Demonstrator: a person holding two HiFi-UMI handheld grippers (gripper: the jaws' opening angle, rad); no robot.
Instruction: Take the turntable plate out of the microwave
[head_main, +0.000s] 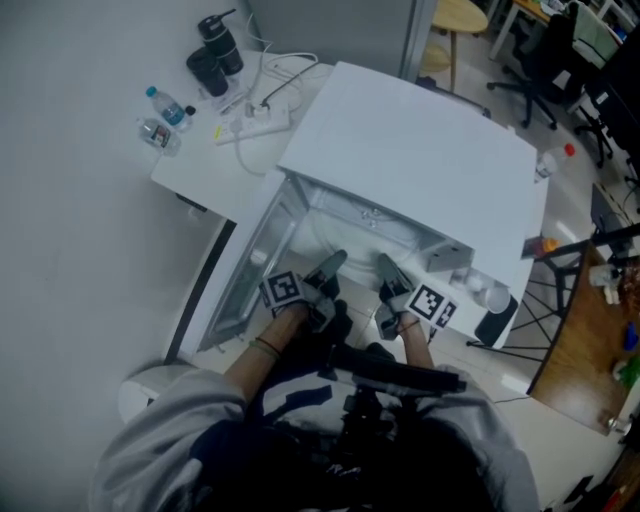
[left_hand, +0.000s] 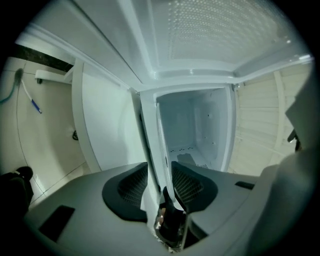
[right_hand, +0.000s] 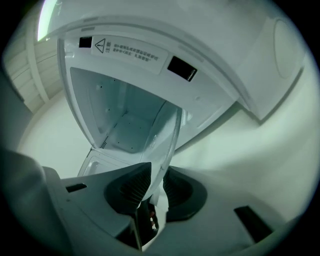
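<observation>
**Head view, left to right.** The door (head_main: 245, 275) of the microwave (head_main: 420, 150) hangs open toward 9 o'clock, which leaves the chamber free for both of your hands.

Your left gripper (head_main: 327, 268) reaches into the opening at 11 o'clock. It is rolled onto its side so that one jaw lies over the plate (left_hand: 150, 130) and one under it. In the left gripper view the plate's rim runs edge-on between the jaws. They stand spread a little wider than the glass and do not appear to press on it.

The plate lies at the mouth of the chamber and spans from one gripper to the other. From above it is hard to pick out, and you cannot tell whether it rests on the chamber floor.

Your right gripper (head_main: 390, 272) enters at 1 o'clock, tipped slightly downward. In the right gripper view its jaws pinch the clear rim between the pads.

**Judgement.** The grippers are set at two points on the rim because a wide, brittle disc carries more steadily that way. The right hold looks set and the left one does not, so you have yet to draw the plate out.
</observation>
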